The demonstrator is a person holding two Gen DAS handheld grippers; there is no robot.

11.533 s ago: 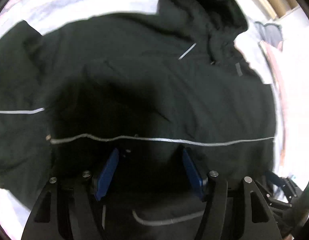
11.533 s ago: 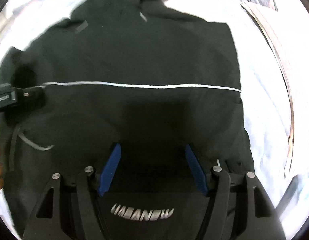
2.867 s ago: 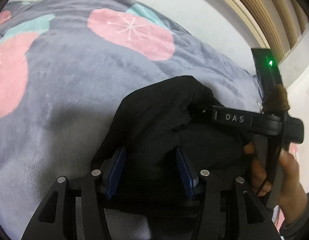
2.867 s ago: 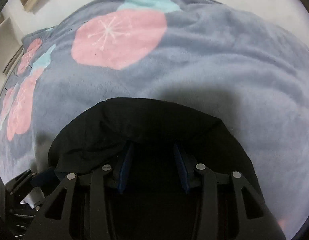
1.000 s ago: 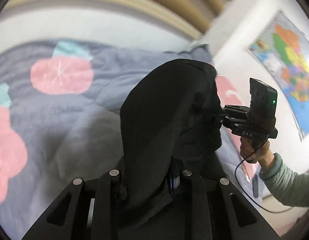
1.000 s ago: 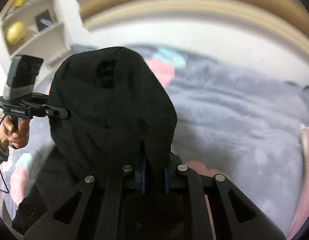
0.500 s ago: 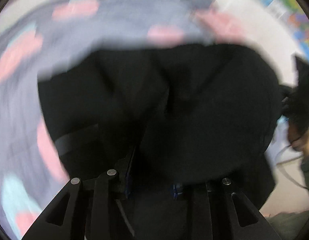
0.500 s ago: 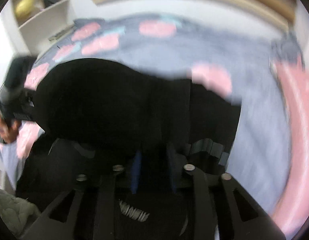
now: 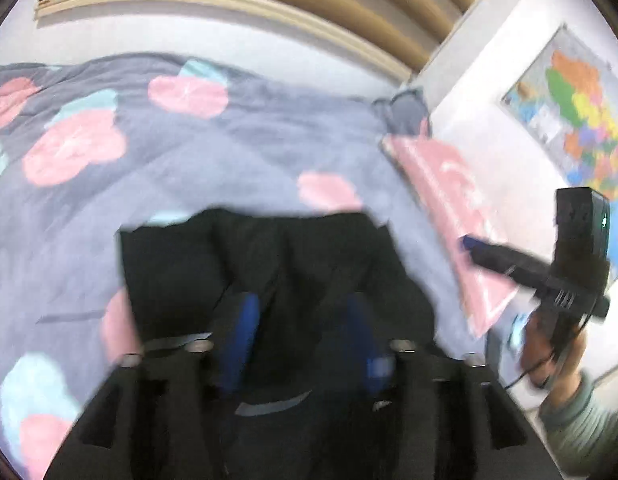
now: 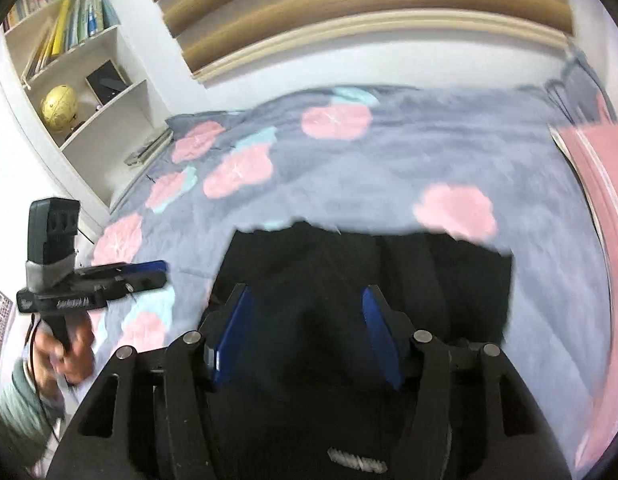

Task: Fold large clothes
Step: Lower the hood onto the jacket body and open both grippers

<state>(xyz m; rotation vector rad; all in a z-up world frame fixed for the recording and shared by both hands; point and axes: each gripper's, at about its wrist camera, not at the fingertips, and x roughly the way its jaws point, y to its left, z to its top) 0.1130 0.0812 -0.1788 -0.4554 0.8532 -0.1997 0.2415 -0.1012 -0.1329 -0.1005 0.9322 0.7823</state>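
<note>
Black fabric of the hoodie (image 10: 369, 280) is now laid in a folded block on the grey floral blanket (image 10: 389, 160), released a moment ago. Left gripper (image 9: 301, 332) and right gripper (image 10: 305, 332) are spread wide above it, nothing held; this fold is judged done.
</note>
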